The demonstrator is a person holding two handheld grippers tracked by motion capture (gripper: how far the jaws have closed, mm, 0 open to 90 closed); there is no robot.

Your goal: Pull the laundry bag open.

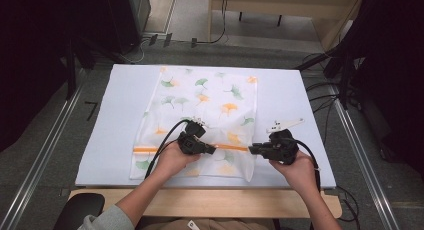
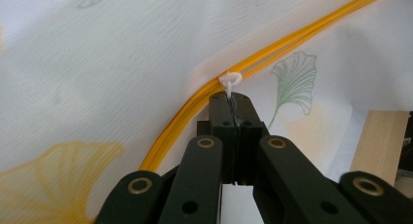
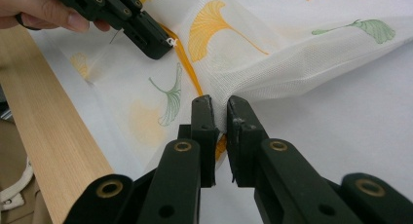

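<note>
A white mesh bag (image 1: 210, 105) printed with green and orange ginkgo leaves lies flat on the table, an orange zipper (image 1: 150, 149) running across its near part. My left gripper (image 1: 214, 150) is shut on the small white zipper pull (image 2: 230, 81), partway along the orange zipper (image 2: 185, 112). My right gripper (image 1: 250, 150) pinches the bag's right edge (image 3: 253, 87) at the zipper's end, the cloth bunched between its jaws. The left gripper (image 3: 168, 46) is also seen in the right gripper view, at the top left with the pull (image 3: 171, 41) in its tip.
The bag rests on a white board (image 1: 115, 120) over a wooden table edge (image 1: 210, 202). Metal rails (image 1: 45, 150) run along both sides. Cables (image 1: 320, 97) and dark equipment stand around the table.
</note>
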